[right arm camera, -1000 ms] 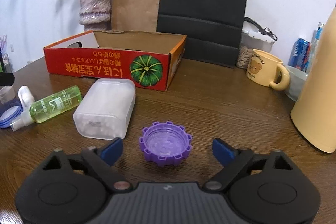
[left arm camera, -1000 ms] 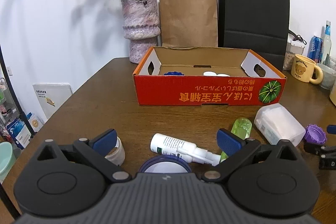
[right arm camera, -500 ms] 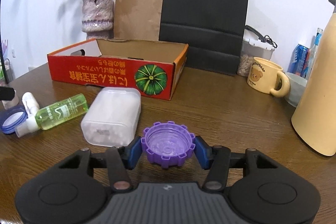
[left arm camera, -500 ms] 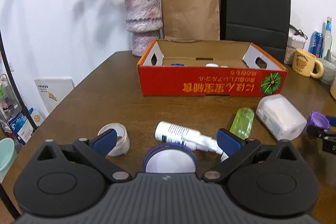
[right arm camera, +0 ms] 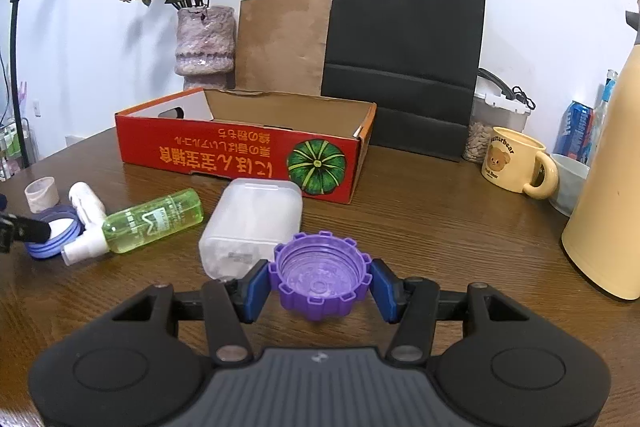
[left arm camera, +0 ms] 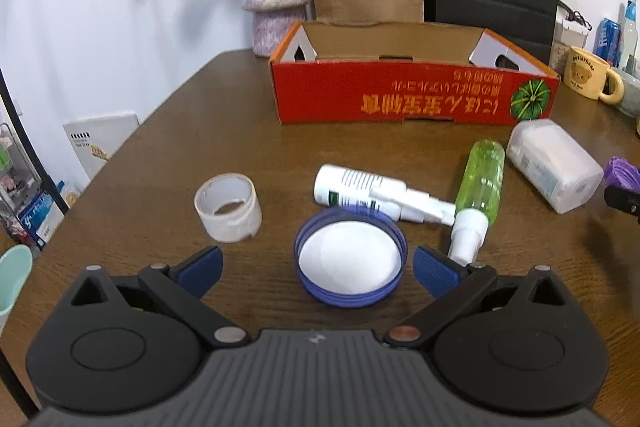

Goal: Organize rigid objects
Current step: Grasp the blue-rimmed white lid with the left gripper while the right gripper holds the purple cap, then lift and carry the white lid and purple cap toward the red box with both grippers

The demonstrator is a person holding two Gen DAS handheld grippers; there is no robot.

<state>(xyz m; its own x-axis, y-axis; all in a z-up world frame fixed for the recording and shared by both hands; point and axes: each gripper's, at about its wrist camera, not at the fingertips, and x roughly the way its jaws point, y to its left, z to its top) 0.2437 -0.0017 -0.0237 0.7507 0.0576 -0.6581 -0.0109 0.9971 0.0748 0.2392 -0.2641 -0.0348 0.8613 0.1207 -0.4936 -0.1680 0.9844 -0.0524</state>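
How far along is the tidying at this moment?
Done: can't tell; the red box's inside is hidden. In hand: the right gripper is clamped on the purple cap; the open left gripper flanks the blue lid. Left: tape roll, white bottle, green bottle, clear container.

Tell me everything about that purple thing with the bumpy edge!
It is a purple plastic lid with chunky, gear-like teeth all around its rim. It faces open side up, so you look into its shallow, glossy inside with a small ring at the centre. The right gripper is shut on it, one blue pad pressing each side. It looks lifted slightly off the brown wooden table. It sits just in front of a frosted white plastic container; whether they touch is unclear.
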